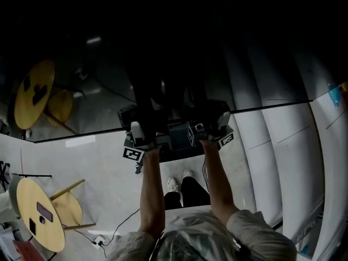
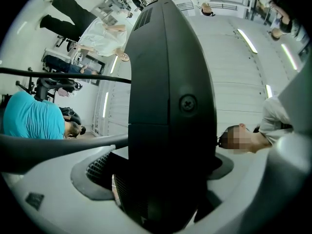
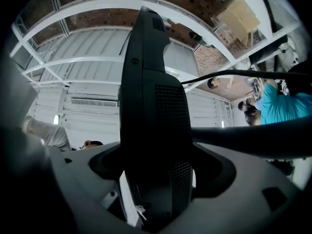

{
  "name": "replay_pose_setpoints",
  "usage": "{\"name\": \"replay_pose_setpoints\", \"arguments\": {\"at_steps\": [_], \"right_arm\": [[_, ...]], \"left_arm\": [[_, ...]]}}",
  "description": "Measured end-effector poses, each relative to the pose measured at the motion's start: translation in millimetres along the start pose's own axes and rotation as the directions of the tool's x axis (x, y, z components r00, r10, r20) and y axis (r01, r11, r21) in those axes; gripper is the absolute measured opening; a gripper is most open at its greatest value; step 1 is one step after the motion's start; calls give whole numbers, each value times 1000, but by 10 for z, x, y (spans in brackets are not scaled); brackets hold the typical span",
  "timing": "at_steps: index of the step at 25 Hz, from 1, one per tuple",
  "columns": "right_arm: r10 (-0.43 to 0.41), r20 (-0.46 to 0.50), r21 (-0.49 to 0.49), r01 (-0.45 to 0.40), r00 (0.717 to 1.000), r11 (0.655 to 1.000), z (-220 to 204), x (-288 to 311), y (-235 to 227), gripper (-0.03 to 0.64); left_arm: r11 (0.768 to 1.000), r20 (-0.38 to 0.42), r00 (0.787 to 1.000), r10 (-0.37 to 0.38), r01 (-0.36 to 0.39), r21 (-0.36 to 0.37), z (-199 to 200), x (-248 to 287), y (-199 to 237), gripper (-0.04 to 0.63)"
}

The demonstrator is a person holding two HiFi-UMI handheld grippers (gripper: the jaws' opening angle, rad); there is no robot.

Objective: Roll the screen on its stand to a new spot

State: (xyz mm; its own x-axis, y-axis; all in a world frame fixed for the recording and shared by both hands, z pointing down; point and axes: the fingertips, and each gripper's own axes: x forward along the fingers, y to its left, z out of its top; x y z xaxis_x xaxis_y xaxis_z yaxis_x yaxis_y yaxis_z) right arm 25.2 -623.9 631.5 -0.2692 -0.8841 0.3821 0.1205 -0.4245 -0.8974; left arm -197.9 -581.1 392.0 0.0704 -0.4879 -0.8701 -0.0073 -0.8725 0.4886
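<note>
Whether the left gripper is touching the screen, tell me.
Touching. The left gripper view shows the left gripper clamped on the screen, no gap at either jaw.

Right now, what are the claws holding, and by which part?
Both the left claw and right claw clamp the screen by its near edge.

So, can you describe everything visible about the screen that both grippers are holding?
The screen is large and dark, and its glossy face mirrors the yellow round table. Its casing looks like matte black plastic, with vent grilles and one screw. The left gripper and right gripper clamp its near edge side by side, fingers on either face. I cannot make out its stand.
</note>
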Motion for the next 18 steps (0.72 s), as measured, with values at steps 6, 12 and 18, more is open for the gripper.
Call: {"name": "replay_pose_setpoints", "arguments": {"at_steps": [6, 12, 18], "right_arm": [[5, 19, 22, -6, 1000, 1000, -22, -25, 44, 380], [23, 31, -28, -22, 999, 999, 85, -80, -21, 380], [27, 15, -15, -27, 1000, 1000, 73, 463, 229, 380]], "left_arm": [[1000, -22, 1000, -16, 15, -20, -7, 39, 12, 528], [998, -39, 998, -45, 43, -49, -14, 27, 26, 528], [999, -24, 999, -21, 21, -33, 86, 296, 465, 528]]}}
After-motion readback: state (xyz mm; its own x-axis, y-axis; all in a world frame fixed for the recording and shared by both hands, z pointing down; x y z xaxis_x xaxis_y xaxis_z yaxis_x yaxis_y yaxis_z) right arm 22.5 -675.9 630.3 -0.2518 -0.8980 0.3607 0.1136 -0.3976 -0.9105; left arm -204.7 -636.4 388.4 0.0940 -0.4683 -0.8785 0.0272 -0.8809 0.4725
